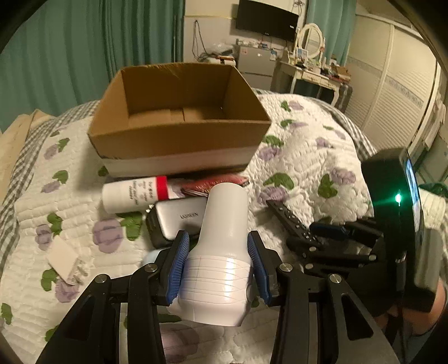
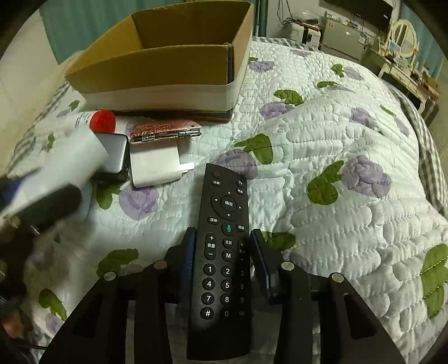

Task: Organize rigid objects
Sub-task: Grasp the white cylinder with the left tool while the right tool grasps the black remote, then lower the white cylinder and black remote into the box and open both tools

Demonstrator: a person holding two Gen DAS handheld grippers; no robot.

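Left gripper (image 1: 218,263) clamped on a white plastic bottle-shaped object (image 1: 221,252), blue pads pressing its ribbed lower body from both sides, neck pointing away toward the box. Object held clear of the quilt (image 1: 308,140).

Right gripper (image 2: 222,263) straddling a black remote control (image 2: 224,252) lying on the quilt, number keys nearest the camera. Jaws parted; a narrow gap visible on the right pad's side, left-side contact not clear.

Just beyond the left gripper: grey power bank (image 1: 179,221), white tube with red band (image 1: 134,193) behind it, pink-red flat case (image 2: 165,130) next to the tube. White charger plug (image 2: 156,165) beside the power bank in the right view. Small white plug piece (image 1: 65,263) off to the left.

Farther back: open cardboard box (image 1: 179,151), nothing visible inside, sitting on the quilt just behind the tube and case. Green curtains (image 1: 70,42), dresser with mirror (image 1: 310,39), wall television (image 1: 266,19) at the rear.
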